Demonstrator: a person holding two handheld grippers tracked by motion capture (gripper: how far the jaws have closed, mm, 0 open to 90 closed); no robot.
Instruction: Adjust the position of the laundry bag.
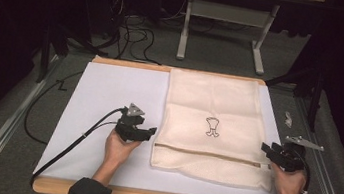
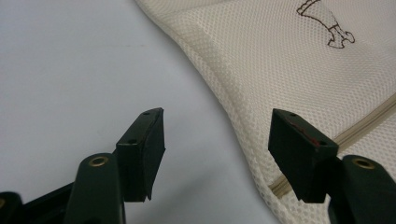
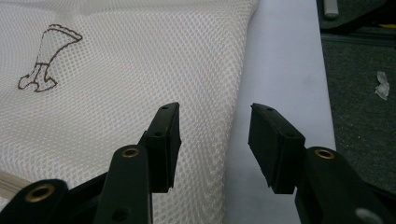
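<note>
A cream mesh bag (image 1: 211,125) lies flat on the white table (image 1: 104,98), right of centre in the high view. The left gripper (image 1: 147,133) sits at its lower left edge, jaws wide apart and empty. The right gripper (image 1: 268,150) sits at the lower right edge, jaws apart, apparently straddling the bag's edge without pressing it.

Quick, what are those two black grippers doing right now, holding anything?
Left gripper: open, holding nothing, at the left edge of the mesh bag.
Right gripper: open, holding nothing; the bag's right edge lies between its jaws.
</note>
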